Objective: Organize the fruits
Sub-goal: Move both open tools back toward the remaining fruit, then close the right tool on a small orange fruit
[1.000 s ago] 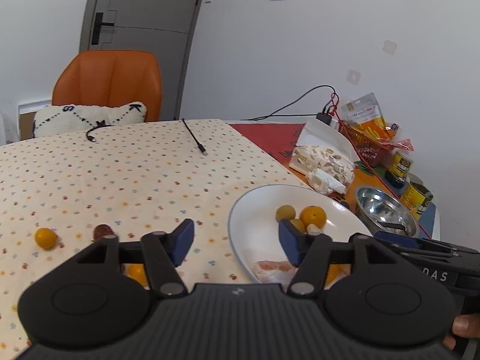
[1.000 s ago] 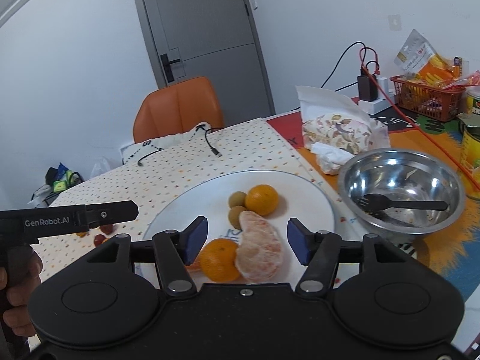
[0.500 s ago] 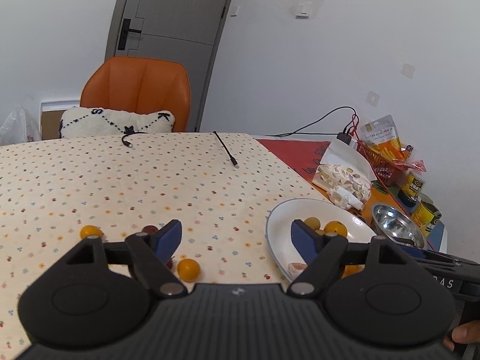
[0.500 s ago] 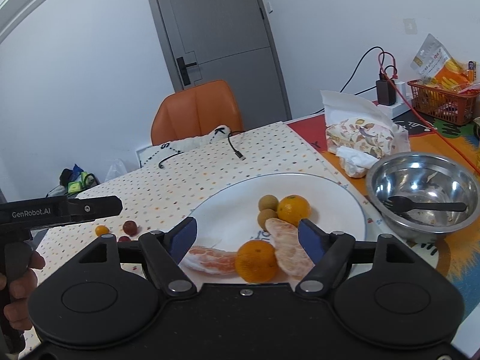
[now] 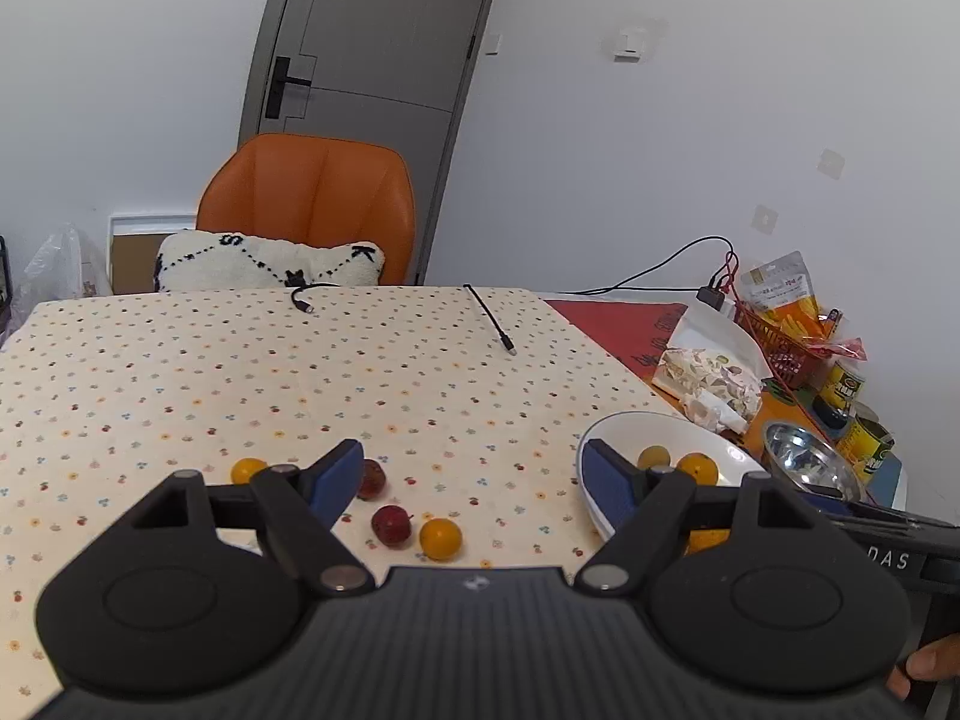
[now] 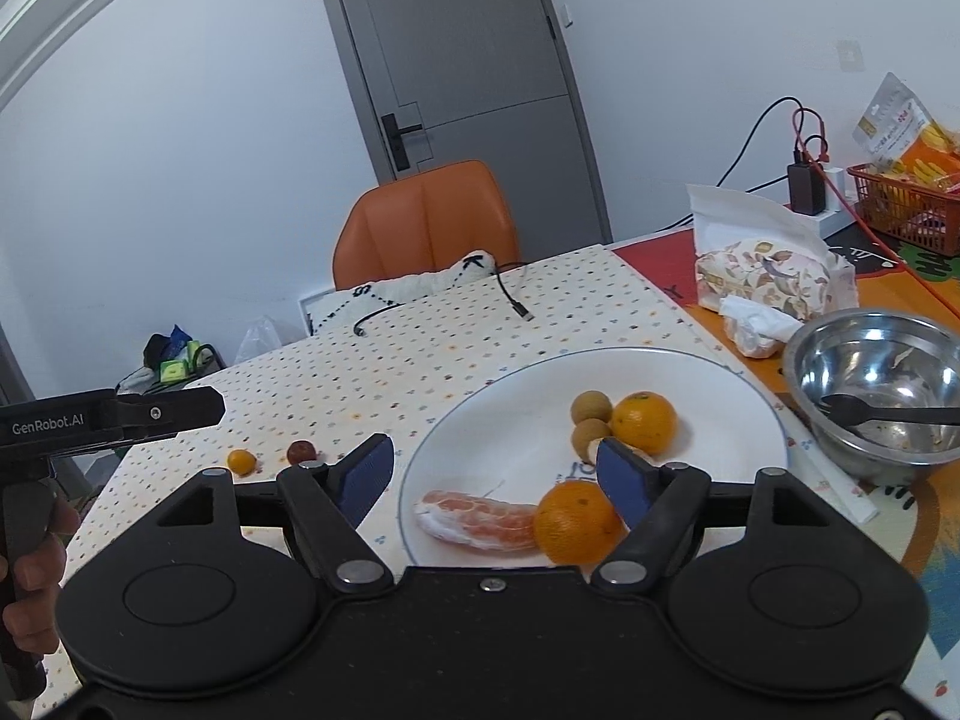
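Observation:
A white plate (image 6: 708, 378) holds two oranges (image 6: 643, 422), two brown longans (image 6: 591, 407) and a peeled orange piece (image 6: 480, 519); it also shows in the left wrist view (image 5: 612, 432). Loose on the dotted tablecloth lie two small yellow fruits (image 5: 441, 537) and two red ones (image 5: 392, 525). My left gripper (image 5: 474, 480) is open and empty above the loose fruits. My right gripper (image 6: 495, 471) is open and empty over the plate's near-left edge.
A steel bowl (image 6: 882, 396) with a black spoon sits right of the plate. A patterned bag (image 6: 768, 270), a red basket (image 6: 906, 210), cans (image 5: 864, 438) and cables (image 5: 489, 318) lie beyond. An orange chair (image 5: 312, 210) stands at the far table edge.
Both grippers have pulled back and swung left. The left view now takes in the loose fruits; the plate has shifted right in both views. Both stay open.

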`<state>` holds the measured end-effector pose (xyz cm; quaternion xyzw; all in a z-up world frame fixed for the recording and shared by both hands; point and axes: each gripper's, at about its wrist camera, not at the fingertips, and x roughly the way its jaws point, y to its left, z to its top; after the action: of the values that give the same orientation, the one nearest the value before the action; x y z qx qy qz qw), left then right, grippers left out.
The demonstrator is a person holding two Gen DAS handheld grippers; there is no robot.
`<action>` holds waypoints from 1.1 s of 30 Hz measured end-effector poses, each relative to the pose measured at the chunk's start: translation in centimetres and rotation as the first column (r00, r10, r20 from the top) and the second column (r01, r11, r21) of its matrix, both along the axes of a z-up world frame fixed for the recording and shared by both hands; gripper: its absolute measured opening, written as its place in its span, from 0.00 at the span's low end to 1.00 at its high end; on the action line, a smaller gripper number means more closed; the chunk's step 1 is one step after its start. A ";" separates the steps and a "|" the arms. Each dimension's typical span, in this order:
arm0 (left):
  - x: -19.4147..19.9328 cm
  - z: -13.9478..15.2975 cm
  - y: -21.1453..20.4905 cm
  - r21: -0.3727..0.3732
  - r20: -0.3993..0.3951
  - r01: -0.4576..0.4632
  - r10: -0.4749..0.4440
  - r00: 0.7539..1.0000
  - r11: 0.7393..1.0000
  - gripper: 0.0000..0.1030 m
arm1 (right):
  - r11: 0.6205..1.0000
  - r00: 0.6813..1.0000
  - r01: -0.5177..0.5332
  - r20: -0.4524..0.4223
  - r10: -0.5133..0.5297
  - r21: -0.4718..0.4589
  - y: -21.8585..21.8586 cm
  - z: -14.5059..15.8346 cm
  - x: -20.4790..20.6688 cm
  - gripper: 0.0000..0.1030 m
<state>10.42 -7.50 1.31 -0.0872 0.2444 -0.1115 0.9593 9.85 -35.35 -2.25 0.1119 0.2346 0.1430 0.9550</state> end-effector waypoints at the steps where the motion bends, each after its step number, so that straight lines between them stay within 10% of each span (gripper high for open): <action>1: -0.1 0.0 0.2 0.001 -0.001 -0.002 0.002 1.000 1.000 0.76 | 1.000 1.000 -0.003 0.001 0.003 0.002 0.1 0.0 0.0 0.74; 11: -1.0 -0.2 2.7 -0.011 -0.013 -0.063 0.063 0.998 0.998 0.93 | 0.999 0.999 -0.044 0.006 0.044 0.006 1.9 0.1 -0.1 1.00; 33: -2.6 -2.7 5.7 0.014 -0.069 -0.121 0.121 0.990 0.993 0.95 | 0.994 0.990 -0.108 -0.093 0.108 -0.001 5.6 -1.6 -0.4 1.00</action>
<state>7.84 -1.85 -1.40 -0.1009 0.2728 -0.0488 0.9555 9.48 -29.70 -3.83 0.1024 0.2846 0.1885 0.9343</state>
